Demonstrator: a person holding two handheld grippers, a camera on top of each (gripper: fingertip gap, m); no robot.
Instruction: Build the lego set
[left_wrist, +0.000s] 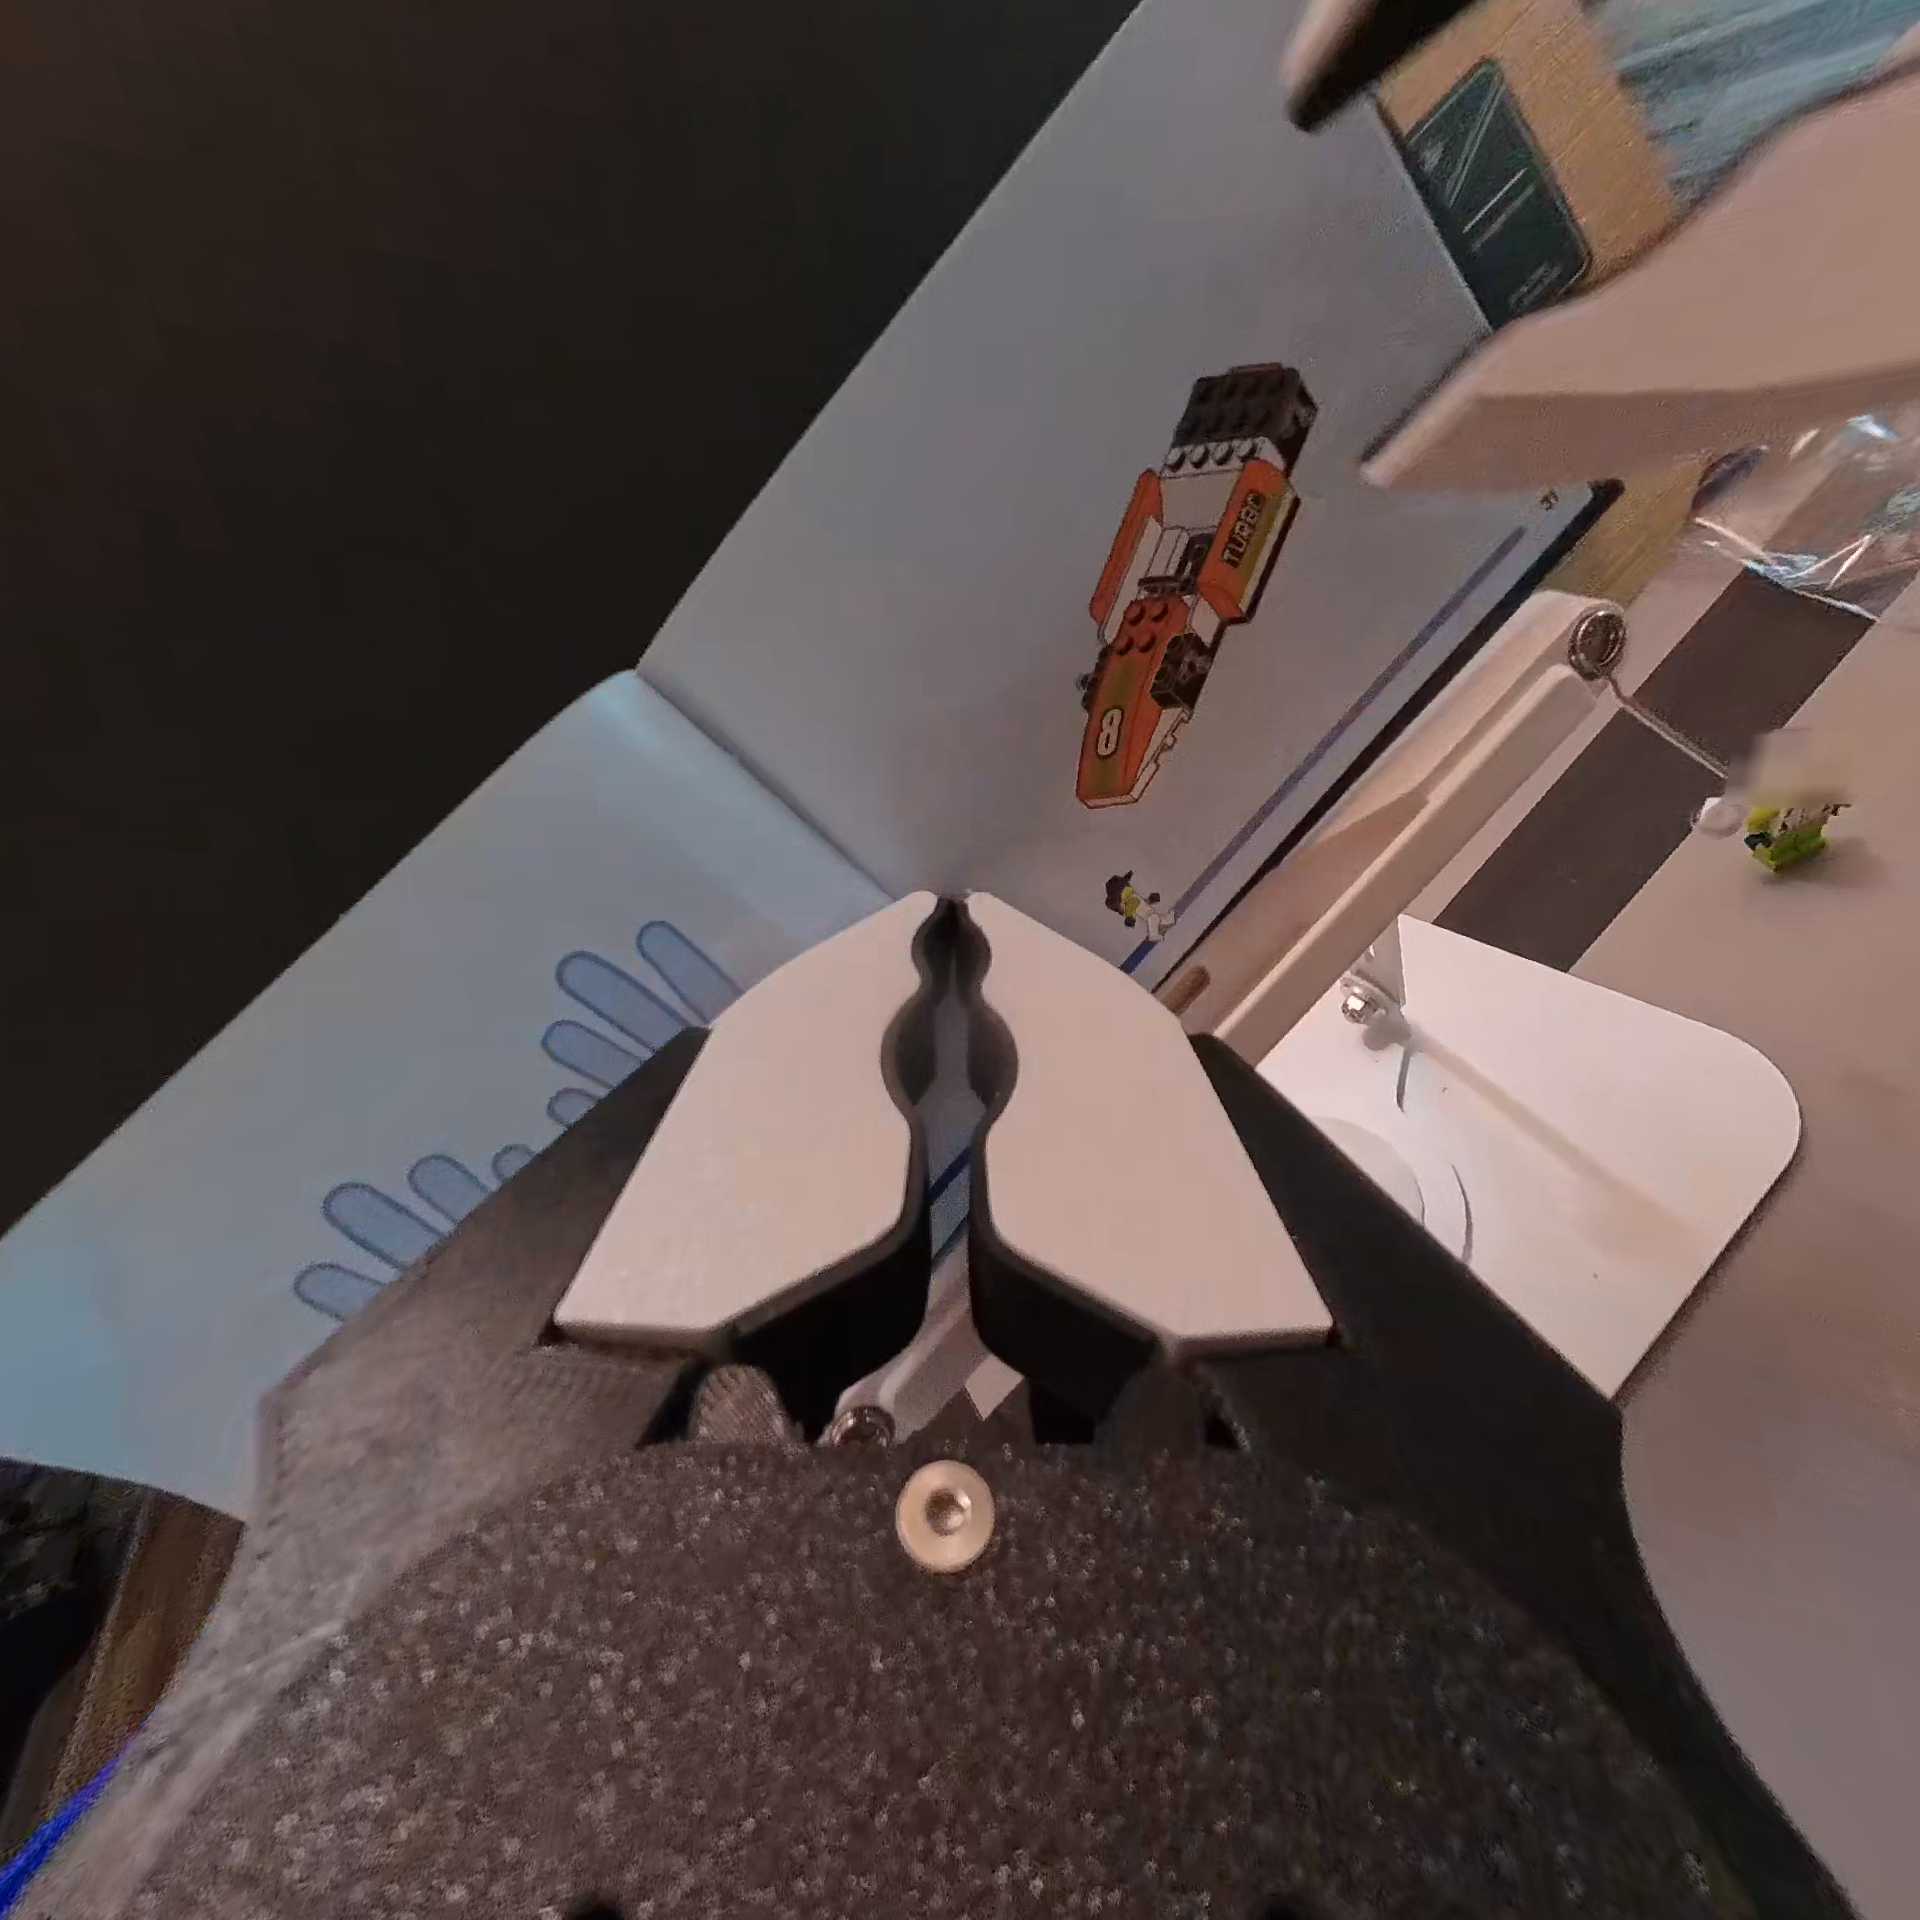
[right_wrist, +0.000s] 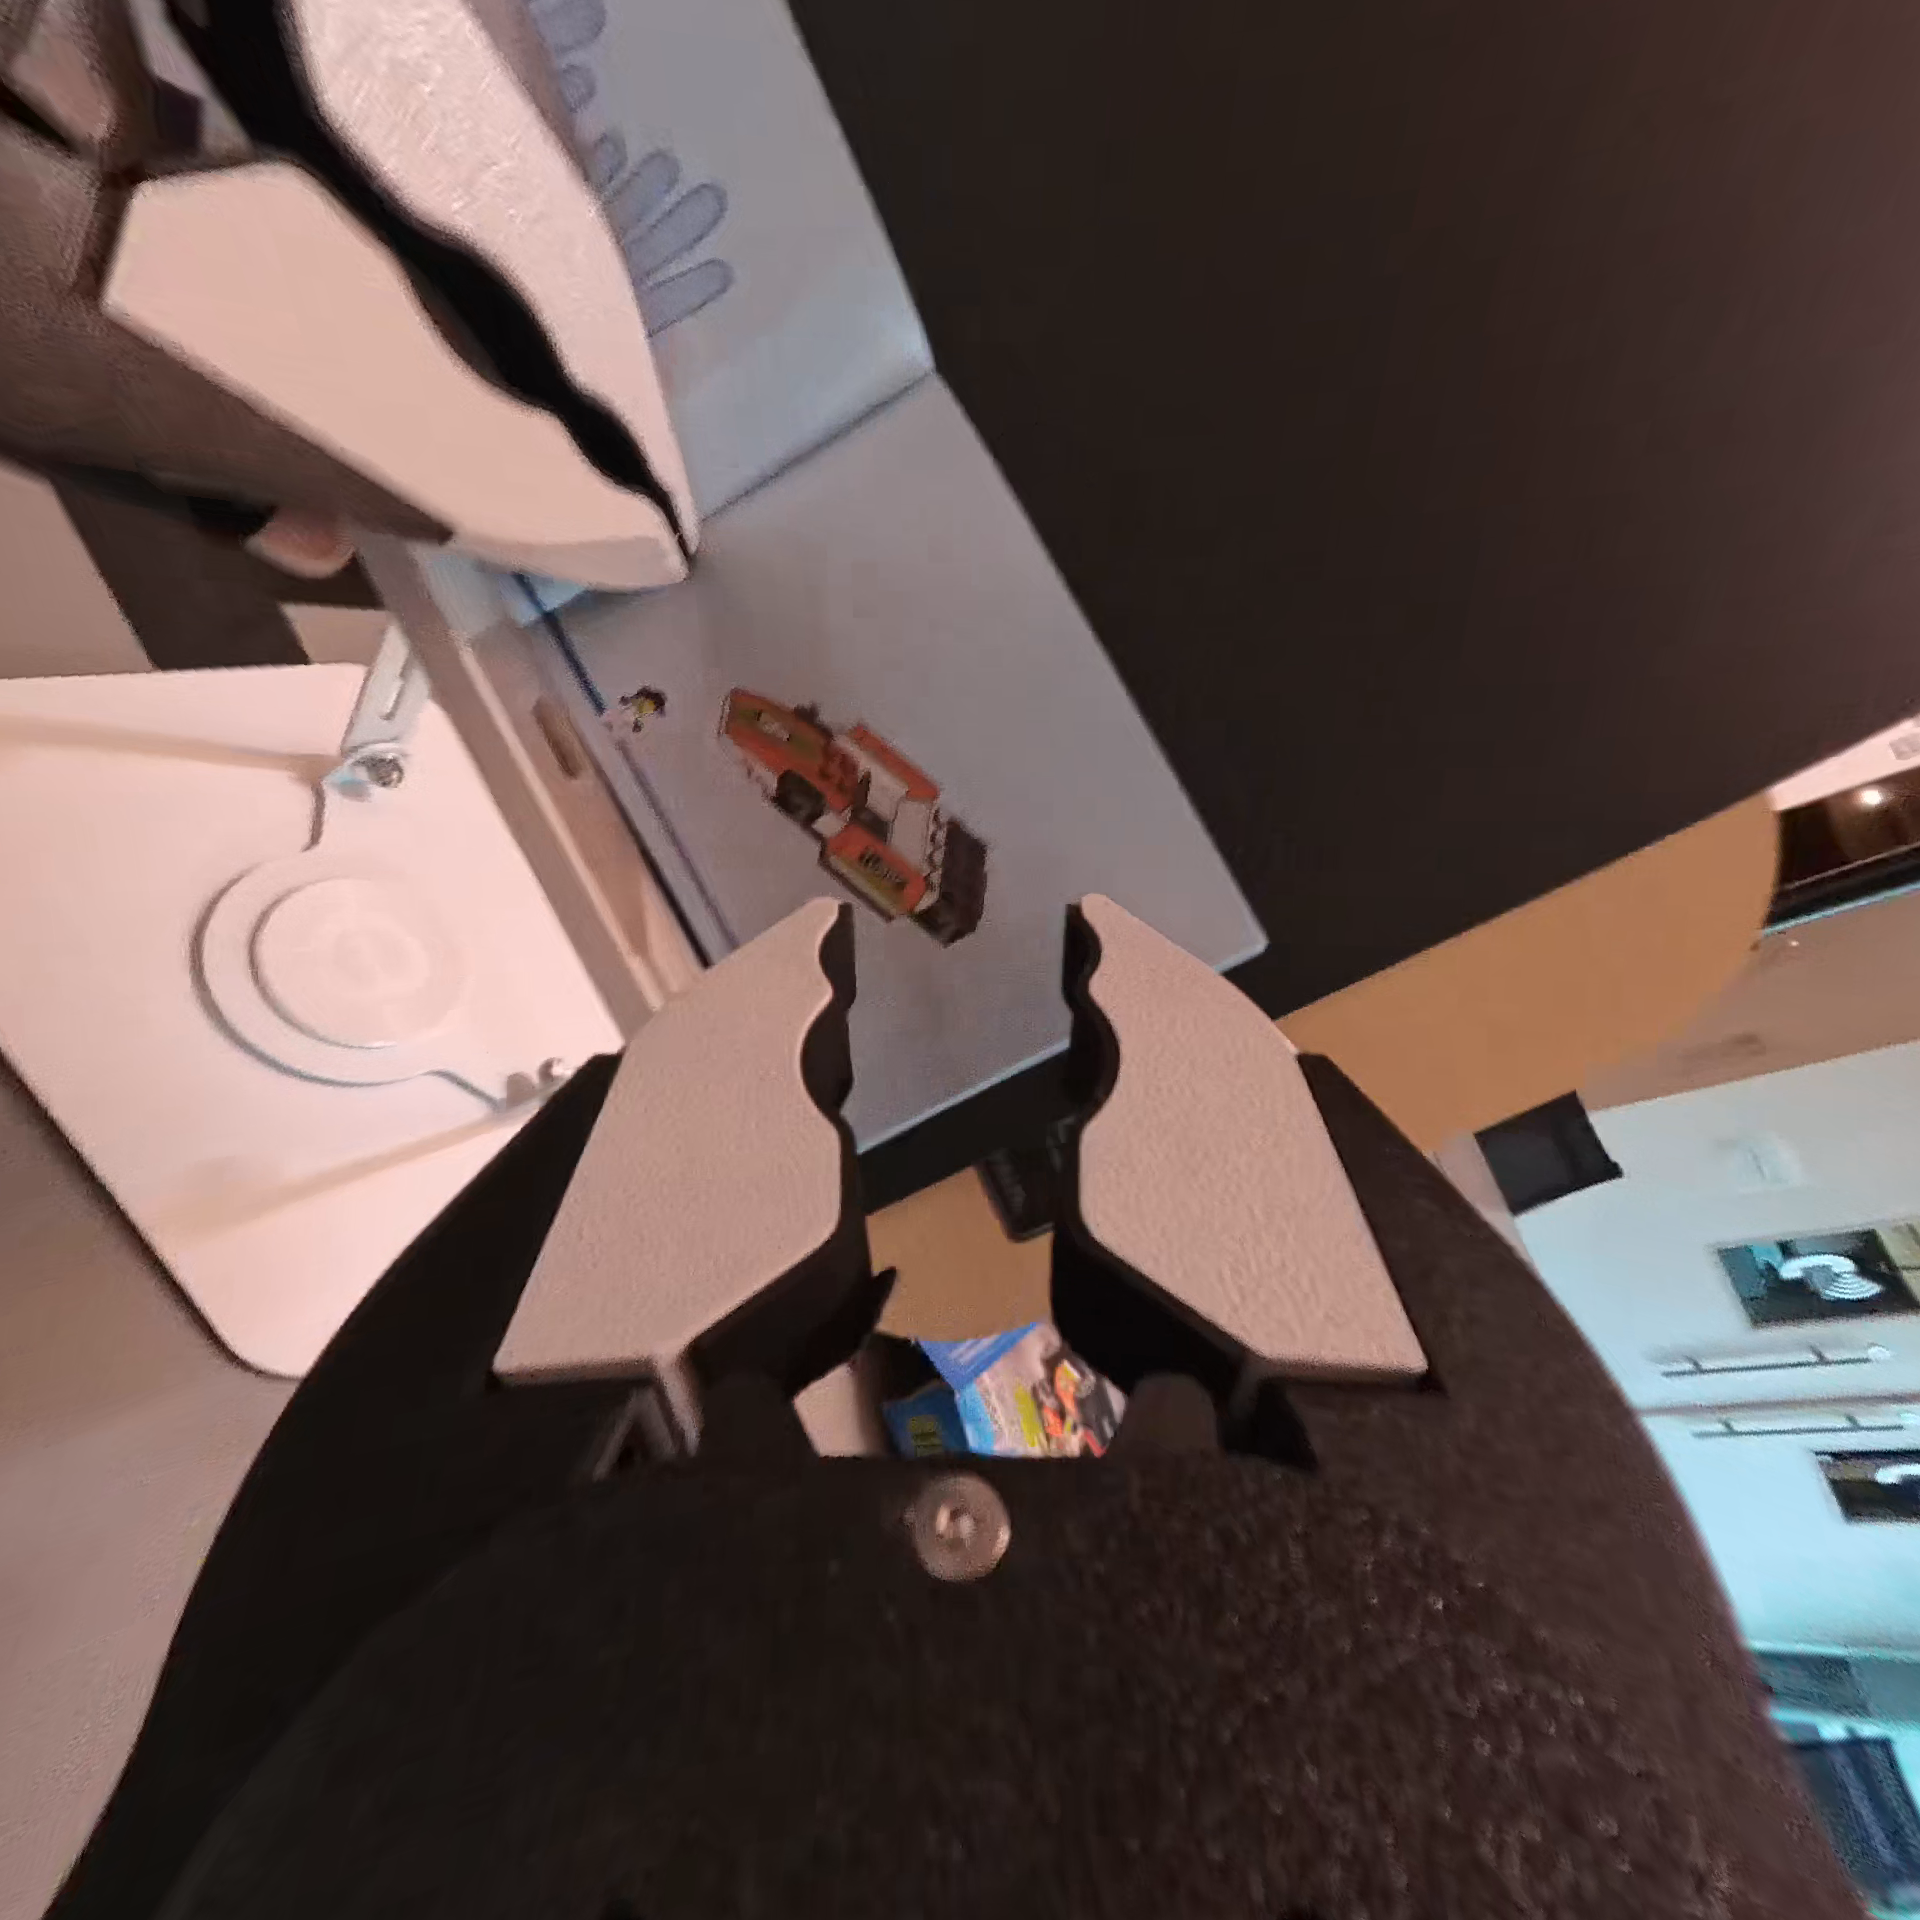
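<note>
An open instruction booklet (left_wrist: 935, 540) leans on a white stand and shows a drawn orange race car (left_wrist: 1184, 592). My left gripper (left_wrist: 948, 906) is shut at the bottom edge of the booklet by the fold, and a strip of page shows between its fingers. In the right wrist view it appears at the upper left (right_wrist: 675, 540), with its tip on the booklet (right_wrist: 935, 623). My right gripper (right_wrist: 956, 925) is open and empty, held just in front of the right page below the drawn car (right_wrist: 862, 821). One of its white fingers (left_wrist: 1621, 364) shows blurred at the upper right of the left wrist view.
The stand's white base plate (left_wrist: 1558, 1174) (right_wrist: 156, 1091) lies on the grey table. A small lime-green Lego figure (left_wrist: 1789, 831) and a clear plastic bag (left_wrist: 1829, 520) lie farther off. A blue Lego box (right_wrist: 1008, 1403) shows behind my right gripper's fingers. A person's fingertip (right_wrist: 301, 540) holds the left gripper. Left tips to right tips: about 10 cm.
</note>
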